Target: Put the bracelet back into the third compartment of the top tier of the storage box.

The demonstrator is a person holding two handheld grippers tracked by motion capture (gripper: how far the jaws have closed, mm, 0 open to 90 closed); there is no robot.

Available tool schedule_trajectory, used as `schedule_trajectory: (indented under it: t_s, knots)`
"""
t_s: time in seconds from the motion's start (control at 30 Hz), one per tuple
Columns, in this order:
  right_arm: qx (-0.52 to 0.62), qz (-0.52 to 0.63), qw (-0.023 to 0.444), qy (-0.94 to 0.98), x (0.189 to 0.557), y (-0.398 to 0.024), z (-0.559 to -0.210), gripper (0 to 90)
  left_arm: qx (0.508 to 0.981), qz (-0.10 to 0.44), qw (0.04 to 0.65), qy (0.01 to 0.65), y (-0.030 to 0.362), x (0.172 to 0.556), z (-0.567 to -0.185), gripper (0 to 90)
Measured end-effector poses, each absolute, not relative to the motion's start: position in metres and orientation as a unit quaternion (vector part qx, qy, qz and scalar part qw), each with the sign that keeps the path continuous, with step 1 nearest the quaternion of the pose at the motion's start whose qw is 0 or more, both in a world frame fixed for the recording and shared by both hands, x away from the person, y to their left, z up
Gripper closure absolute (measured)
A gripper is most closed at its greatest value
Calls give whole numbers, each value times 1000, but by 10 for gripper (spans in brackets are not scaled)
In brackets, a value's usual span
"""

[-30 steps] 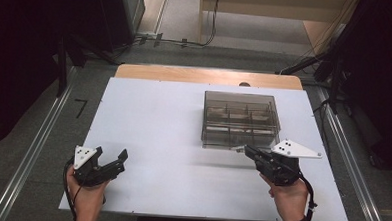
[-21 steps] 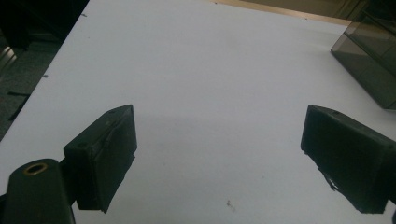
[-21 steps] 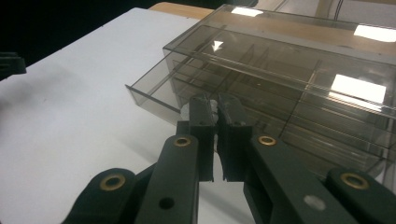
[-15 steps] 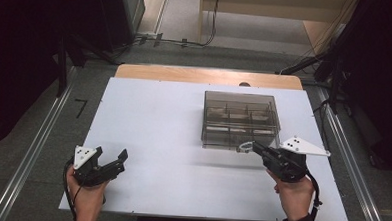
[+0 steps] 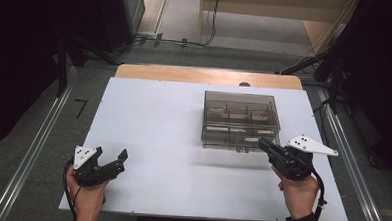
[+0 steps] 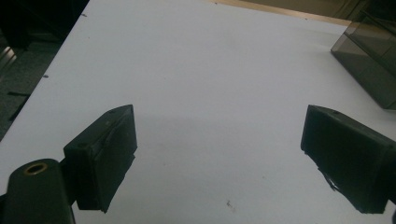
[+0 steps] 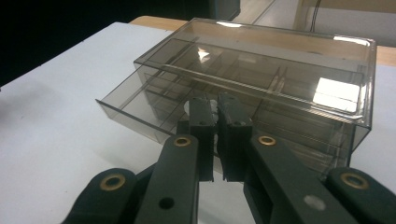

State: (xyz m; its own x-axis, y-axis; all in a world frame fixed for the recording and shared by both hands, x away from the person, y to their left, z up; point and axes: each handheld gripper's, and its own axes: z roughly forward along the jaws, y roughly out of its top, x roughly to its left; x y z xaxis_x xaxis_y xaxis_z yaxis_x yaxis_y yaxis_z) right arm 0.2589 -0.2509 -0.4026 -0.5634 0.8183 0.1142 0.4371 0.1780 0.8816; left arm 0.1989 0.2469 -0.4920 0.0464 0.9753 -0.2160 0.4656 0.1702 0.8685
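White tabletop (image 5: 148, 118) is carrying one thing, and around it dark floor and cables are showing at the far side. On its right half a smoky, see-through drawer box (image 5: 239, 121) is standing, nearer the far edge than the near one. Its walls are tinted grey plastic, a flat lid is catching bright reflections, and thin dividers are cutting the inside into small compartments; I cannot tell if anything is lying in them. In the right gripper view, the upper drawer (image 7: 154, 109) is standing partly pulled out toward the person, with its front panel ahead of the box body.

I judge that the step in hand is the pulling of this drawer. The right gripper (image 5: 262, 144) is sitting at the near front of the box, low, with its jaws pressed together. In its own view the two fingertips (image 7: 201, 108) are meeting right at the drawer front, perhaps pinching a small handle, but the handle itself is hidden behind them, so I cannot say that they are holding it.

The next move is probably calling for a straight, level pull toward the near edge, slow enough that the light box is not sliding along with the drawer.

The left gripper (image 5: 110, 163) is resting well apart, near the front left corner of the table, with jaws spread wide and nothing between them.
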Motion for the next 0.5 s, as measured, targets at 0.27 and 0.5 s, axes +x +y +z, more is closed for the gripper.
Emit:
schedule_trajectory:
  t_s: [0.27, 0.5]
  knots:
    - [438, 476, 209, 733, 265, -260, -407, 835, 575, 290, 439, 626, 247, 199, -492, 107]
    - [455, 469, 213, 727, 273, -269, -414, 835, 575, 290, 439, 626, 247, 199, -492, 107]
